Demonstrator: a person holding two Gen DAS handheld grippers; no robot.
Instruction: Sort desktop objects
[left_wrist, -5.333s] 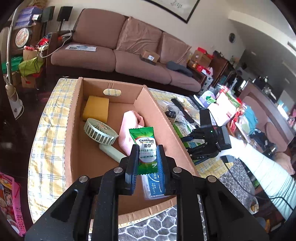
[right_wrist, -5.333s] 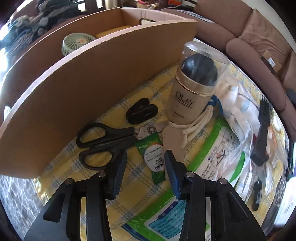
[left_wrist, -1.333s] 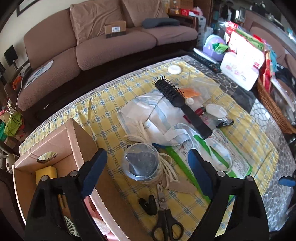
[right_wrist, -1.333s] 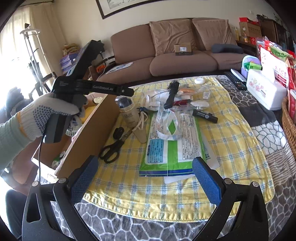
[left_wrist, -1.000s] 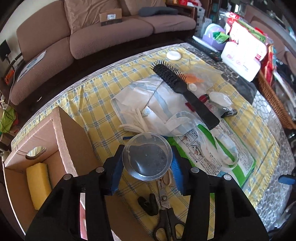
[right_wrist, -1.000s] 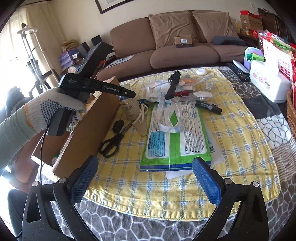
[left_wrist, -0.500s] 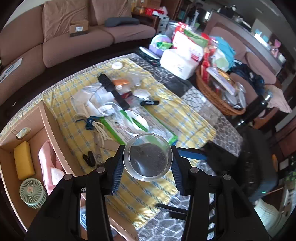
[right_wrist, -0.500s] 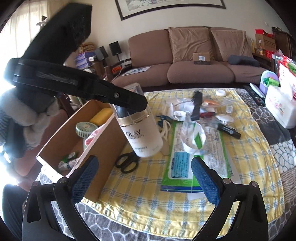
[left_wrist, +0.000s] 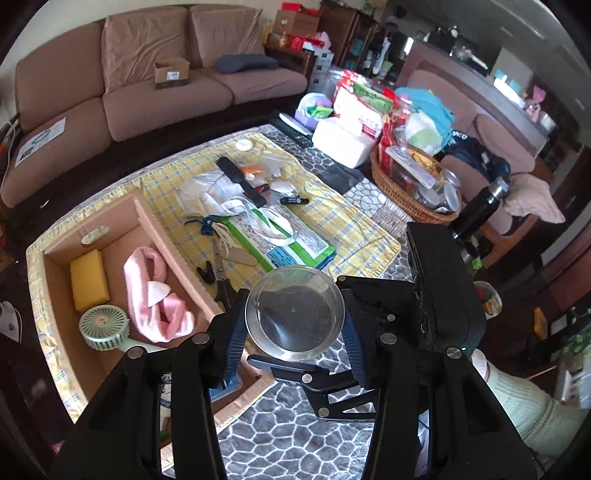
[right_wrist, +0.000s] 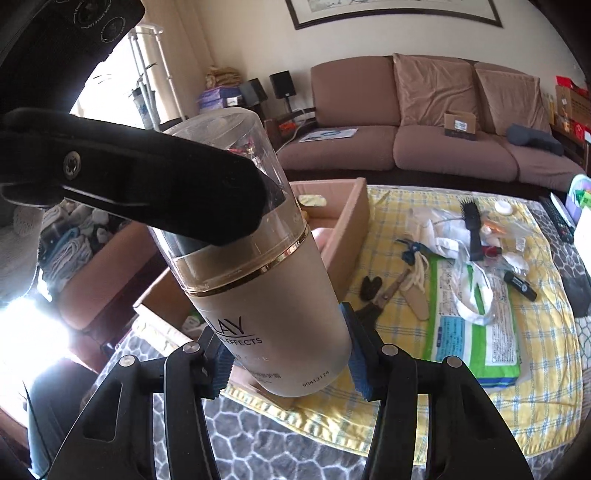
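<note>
Gripping the bottle (right_wrist: 258, 280) in mid-air beside the box (left_wrist: 155, 229), the left gripper (left_wrist: 295, 325) clamps its clear cap while the right gripper (right_wrist: 286, 354) closes on its frosted body.

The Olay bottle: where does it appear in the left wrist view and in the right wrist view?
Left wrist view: Olay bottle at lower centre, seen from its clear cap, between the left gripper pads.
Right wrist view: centre-left, tilted, close to the camera.
Shared landmark: the black hairbrush on the yellow cloth.
</note>
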